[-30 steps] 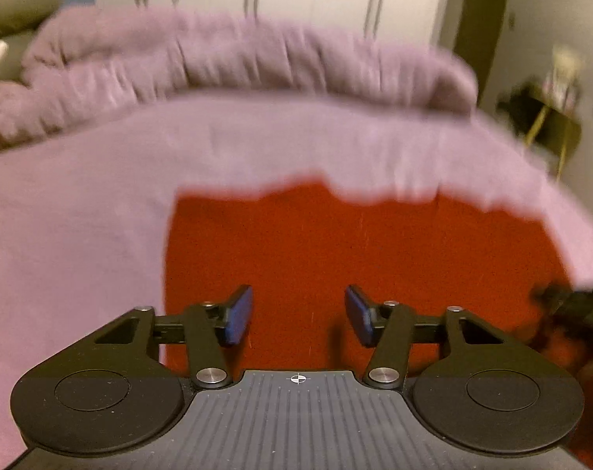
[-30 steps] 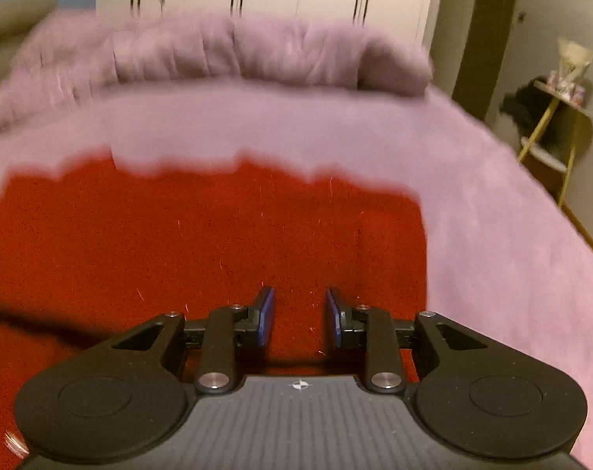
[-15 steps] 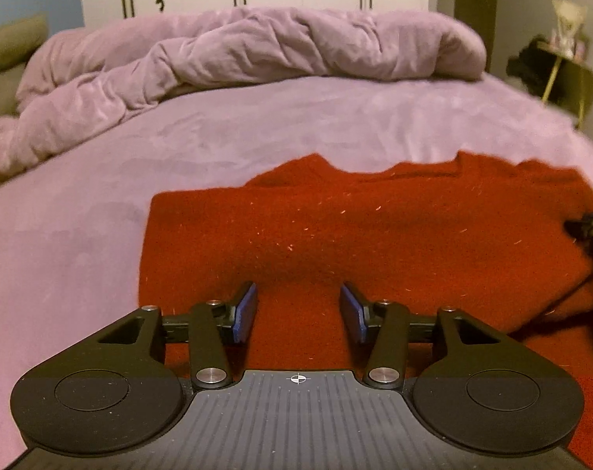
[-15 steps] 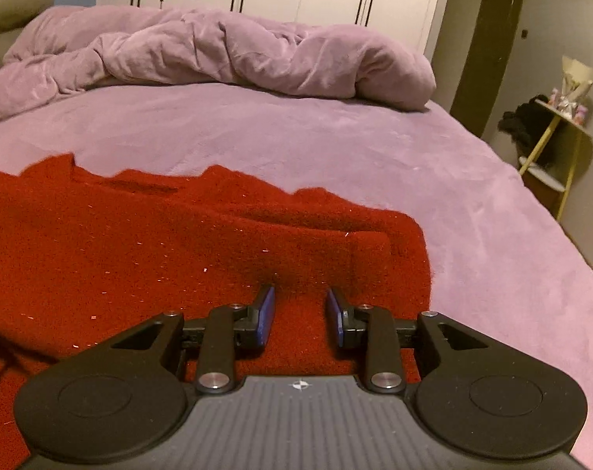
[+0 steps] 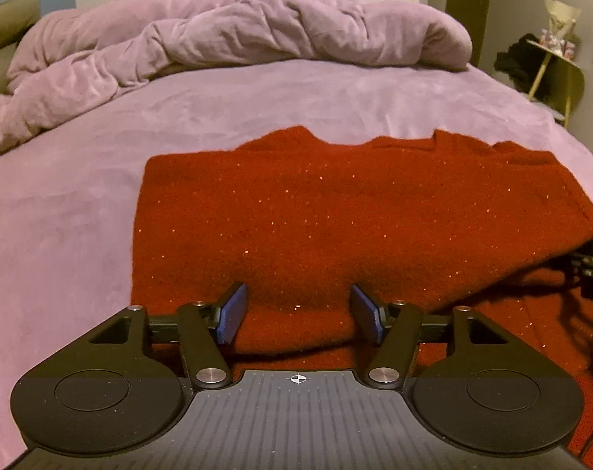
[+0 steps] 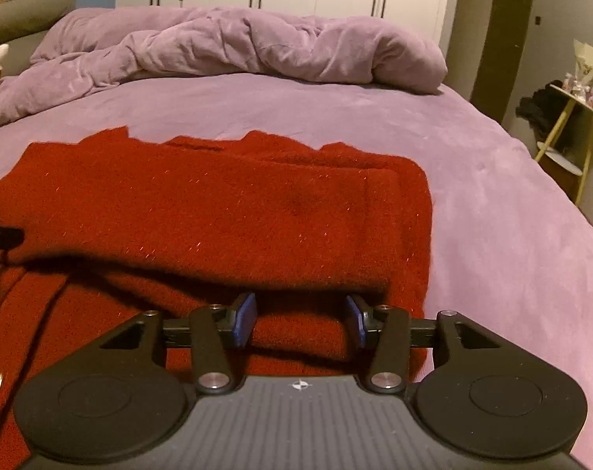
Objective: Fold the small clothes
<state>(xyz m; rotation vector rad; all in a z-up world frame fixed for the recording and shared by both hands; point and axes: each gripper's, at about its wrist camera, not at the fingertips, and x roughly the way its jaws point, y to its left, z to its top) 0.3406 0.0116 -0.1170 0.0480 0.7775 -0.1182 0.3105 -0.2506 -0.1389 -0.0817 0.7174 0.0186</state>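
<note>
Left gripper [image 5: 298,319]: jaws spread, just been opening, blue pads either side of the sweater's folded near edge, apparently not pressing it. Right gripper [image 6: 300,323]: jaws likewise parted, just been opening, straddling the same fold near its right end. Red sweater [image 5: 335,227]: sparkly knit, folded over on itself, lying flat on the near part of the bed [image 5: 61,203]. Lilac duvet [image 5: 237,35]: bunched along the bed's far edge.
</note>
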